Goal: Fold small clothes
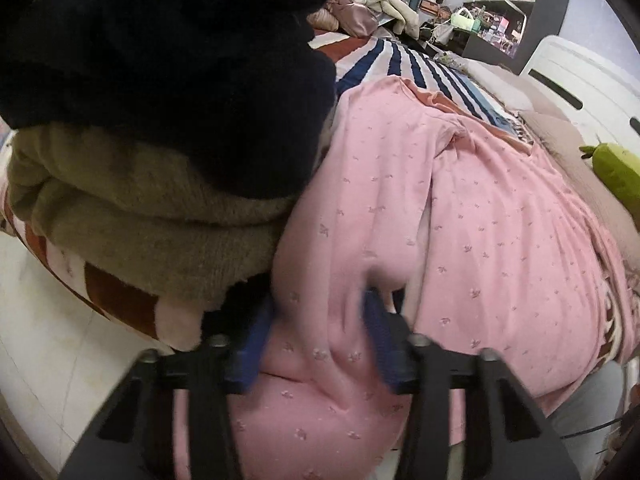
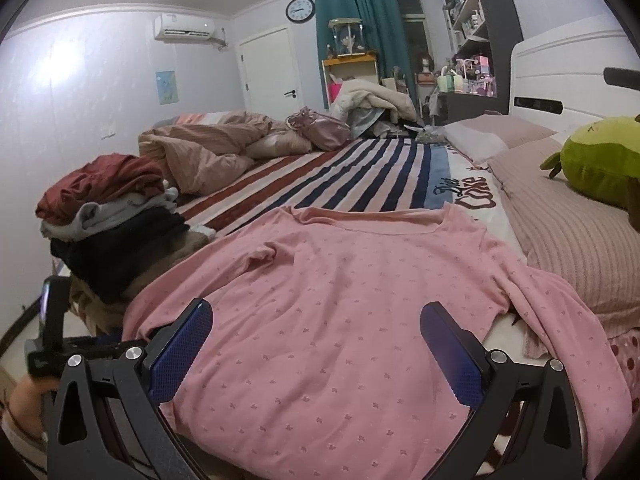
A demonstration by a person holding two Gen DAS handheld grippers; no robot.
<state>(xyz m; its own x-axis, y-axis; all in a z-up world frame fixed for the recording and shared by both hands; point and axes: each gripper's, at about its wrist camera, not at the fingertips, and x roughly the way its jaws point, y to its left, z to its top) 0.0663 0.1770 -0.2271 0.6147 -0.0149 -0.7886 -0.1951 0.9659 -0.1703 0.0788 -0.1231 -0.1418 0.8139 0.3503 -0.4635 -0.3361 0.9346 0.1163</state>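
A pink long-sleeved top with a small print (image 2: 340, 304) lies spread flat on the bed, neckline away from me, hem at the near edge. In the left wrist view my left gripper (image 1: 320, 312) has its blue fingers (image 1: 380, 328) around a bunched fold of the pink top (image 1: 480, 220) at its lower left hem; the jaws stand partly closed on the cloth. My right gripper (image 2: 316, 328) is wide open above the top's hem, holding nothing. The left gripper's body shows at the far left of the right wrist view (image 2: 52, 320).
A stack of folded clothes (image 2: 116, 232), red, grey, black and tan, stands at the top's left and fills the left wrist view (image 1: 160, 120). A striped blanket (image 2: 360, 172), pillows (image 2: 580, 232), a green plush toy (image 2: 600, 160) and a rumpled duvet (image 2: 208, 148) lie beyond.
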